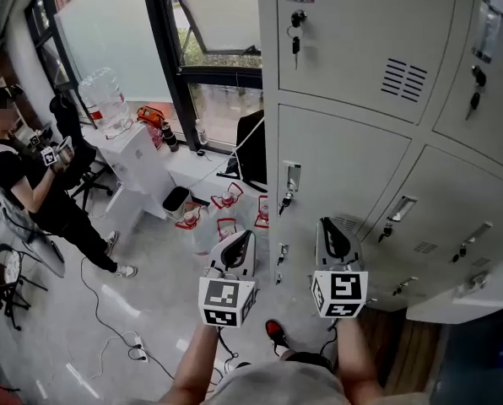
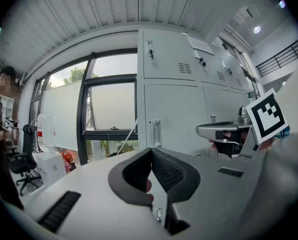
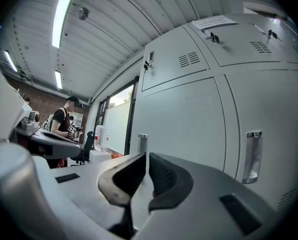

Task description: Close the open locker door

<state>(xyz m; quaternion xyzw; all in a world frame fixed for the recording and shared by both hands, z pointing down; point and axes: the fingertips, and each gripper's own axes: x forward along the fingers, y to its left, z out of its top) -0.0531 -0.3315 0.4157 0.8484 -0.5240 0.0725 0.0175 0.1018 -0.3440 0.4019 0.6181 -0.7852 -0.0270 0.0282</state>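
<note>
Door waits low on the right

Both claws are closed tight and hold nothing. The left claw [image 1: 237, 250] and the right claw [image 1: 334, 239] hang side by side in front of shut lockers [image 1: 361, 57]. The open door [image 1: 458, 304], I think, is the pale slab low at the right edge, well apart from them. A hard shove could make it bang and bounce back open. A claw could also catch a hanging key [image 1: 294, 47].

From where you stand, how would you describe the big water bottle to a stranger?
Look at the tall window left of the grey lockers. By it stands a white cabinet, and the water bottle sits on top. It is the only large clear container there, much bigger than the orange item beside it.
</note>
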